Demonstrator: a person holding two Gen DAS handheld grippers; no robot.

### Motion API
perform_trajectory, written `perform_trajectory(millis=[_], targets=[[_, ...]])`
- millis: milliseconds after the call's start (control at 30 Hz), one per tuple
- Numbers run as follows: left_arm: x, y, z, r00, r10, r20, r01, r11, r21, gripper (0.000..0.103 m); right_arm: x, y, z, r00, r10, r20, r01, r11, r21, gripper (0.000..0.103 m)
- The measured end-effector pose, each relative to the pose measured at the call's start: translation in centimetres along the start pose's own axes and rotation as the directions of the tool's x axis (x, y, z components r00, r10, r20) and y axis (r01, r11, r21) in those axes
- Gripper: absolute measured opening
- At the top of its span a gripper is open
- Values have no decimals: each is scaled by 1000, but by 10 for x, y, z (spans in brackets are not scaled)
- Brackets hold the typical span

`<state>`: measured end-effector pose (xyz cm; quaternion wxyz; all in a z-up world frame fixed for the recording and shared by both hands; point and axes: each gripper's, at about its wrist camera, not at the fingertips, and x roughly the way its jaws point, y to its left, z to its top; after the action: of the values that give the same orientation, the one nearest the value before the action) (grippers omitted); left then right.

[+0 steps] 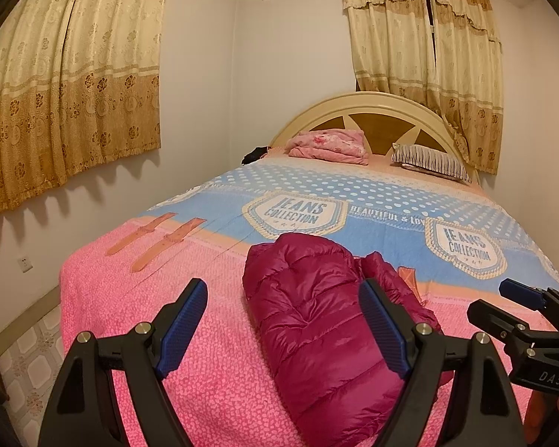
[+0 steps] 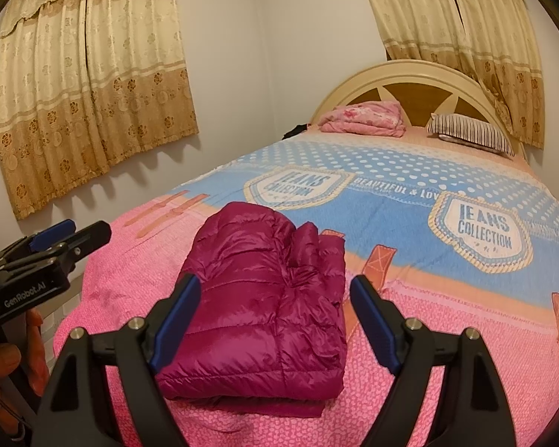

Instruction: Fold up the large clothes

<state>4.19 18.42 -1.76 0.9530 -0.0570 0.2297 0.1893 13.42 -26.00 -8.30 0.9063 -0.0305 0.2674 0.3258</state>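
Observation:
A magenta puffer jacket point(image 1: 316, 320) lies folded into a compact bundle on the pink foot end of the bed point(image 1: 130, 298); it also shows in the right wrist view point(image 2: 264, 309). My left gripper point(image 1: 283, 290) is open and empty, held above the jacket's near end. My right gripper point(image 2: 272, 287) is open and empty, also above the jacket's near part. The right gripper shows at the right edge of the left wrist view point(image 1: 521, 301), and the left gripper at the left edge of the right wrist view point(image 2: 70, 234).
The bed cover point(image 2: 410, 201) is blue and pink with "JEANS COLLECTION" badges. A folded pink blanket point(image 1: 328, 145) and a striped pillow point(image 1: 432, 162) lie by the headboard point(image 1: 372, 106). Curtains point(image 1: 67, 85) hang on the walls. Tiled floor point(image 1: 29, 365) lies left of the bed.

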Motion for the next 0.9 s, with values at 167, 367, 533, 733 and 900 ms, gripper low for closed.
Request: perform_trajectory(millis=[167,367,533,733,900], targets=[[2,-2,1,999,36,-5,-36,999,17,84,1,1,-2,1000,0,-3,0,1000,-3,85],[4,0,0,1000,20,-8,-20,1000,7,84,2,1,-3,1000,-1,-4,1,1000,4,85],[10,0,-2,999,24,-39,-25,1000,-7,84,2,2,-3,1000,-1,-5,1,1000,0,85],[10,-1,-3,999,29,-35,-29,999,-12,86,3,3,-6,1000,6,-12,-6,1000,-10,85],[9,-1,-3,999,36,-26,-36,999,-6,89,5,4,-8,1000,10,-20,-10,1000,-13,85]])
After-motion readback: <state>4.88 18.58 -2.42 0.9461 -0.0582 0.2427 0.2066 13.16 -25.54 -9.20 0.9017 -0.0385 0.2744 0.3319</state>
